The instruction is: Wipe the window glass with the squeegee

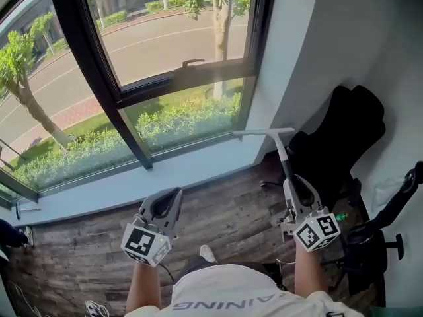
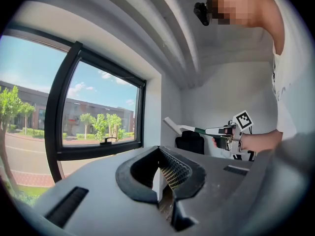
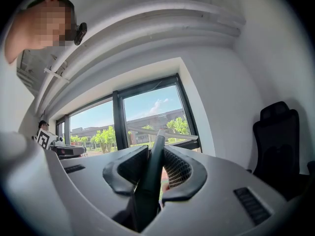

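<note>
The right hand-held gripper [image 1: 295, 185] is clamped on the handle of the squeegee [image 1: 280, 144], whose blade sits crosswise out ahead of its jaws, short of the window glass [image 1: 178, 32]. To its left, the left hand-held gripper [image 1: 166, 203] has its jaws together on nothing. A black chair [image 1: 344, 137] stands to the right gripper's right.

Two tools [image 1: 165, 205] [image 1: 299, 191], one squeegee [image 1: 282, 150], one window [image 1: 198, 74] — and one black high-backed chair [image 1: 344, 137]
</note>
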Demonstrator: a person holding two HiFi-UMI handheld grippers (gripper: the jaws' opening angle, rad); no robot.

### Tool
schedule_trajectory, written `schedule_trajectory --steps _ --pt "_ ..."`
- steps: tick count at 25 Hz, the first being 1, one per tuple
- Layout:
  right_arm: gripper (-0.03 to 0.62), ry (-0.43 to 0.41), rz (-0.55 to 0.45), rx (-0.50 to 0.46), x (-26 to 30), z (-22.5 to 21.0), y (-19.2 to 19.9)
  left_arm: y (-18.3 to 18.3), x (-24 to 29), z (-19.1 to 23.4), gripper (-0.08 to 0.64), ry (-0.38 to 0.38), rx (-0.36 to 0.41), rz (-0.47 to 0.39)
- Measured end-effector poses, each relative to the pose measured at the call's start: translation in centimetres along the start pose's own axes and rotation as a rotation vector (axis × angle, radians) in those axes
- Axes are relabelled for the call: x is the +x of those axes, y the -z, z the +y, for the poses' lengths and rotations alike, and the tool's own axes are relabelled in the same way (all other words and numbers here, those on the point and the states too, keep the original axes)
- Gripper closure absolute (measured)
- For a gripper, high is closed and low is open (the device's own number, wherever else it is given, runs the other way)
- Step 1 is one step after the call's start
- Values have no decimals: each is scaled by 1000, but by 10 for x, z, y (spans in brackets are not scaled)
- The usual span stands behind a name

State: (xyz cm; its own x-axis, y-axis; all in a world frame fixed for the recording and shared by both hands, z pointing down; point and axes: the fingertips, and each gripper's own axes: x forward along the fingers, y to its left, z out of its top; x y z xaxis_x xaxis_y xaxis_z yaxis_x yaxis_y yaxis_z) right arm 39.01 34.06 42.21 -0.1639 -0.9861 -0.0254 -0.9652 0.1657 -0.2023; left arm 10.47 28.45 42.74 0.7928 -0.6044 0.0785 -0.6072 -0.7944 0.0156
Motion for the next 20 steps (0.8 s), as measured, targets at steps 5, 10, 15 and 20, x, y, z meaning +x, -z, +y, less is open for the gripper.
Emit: schedule_trajectory --steps 5,10,15,20 --pt "494 -17 12 -18 57 17 3 2 12 55 546 -8 -1 -6" --pt "494 -29 18 -9 99 17 10 10 27 83 546 -16 -14 -2" --pt "494 -59 34 -7 141 5 19 14 55 109 546 -36 -15 10" --pt "494 -88 25 -5 195 -34 16 1 109 129 546 -65 0 6"
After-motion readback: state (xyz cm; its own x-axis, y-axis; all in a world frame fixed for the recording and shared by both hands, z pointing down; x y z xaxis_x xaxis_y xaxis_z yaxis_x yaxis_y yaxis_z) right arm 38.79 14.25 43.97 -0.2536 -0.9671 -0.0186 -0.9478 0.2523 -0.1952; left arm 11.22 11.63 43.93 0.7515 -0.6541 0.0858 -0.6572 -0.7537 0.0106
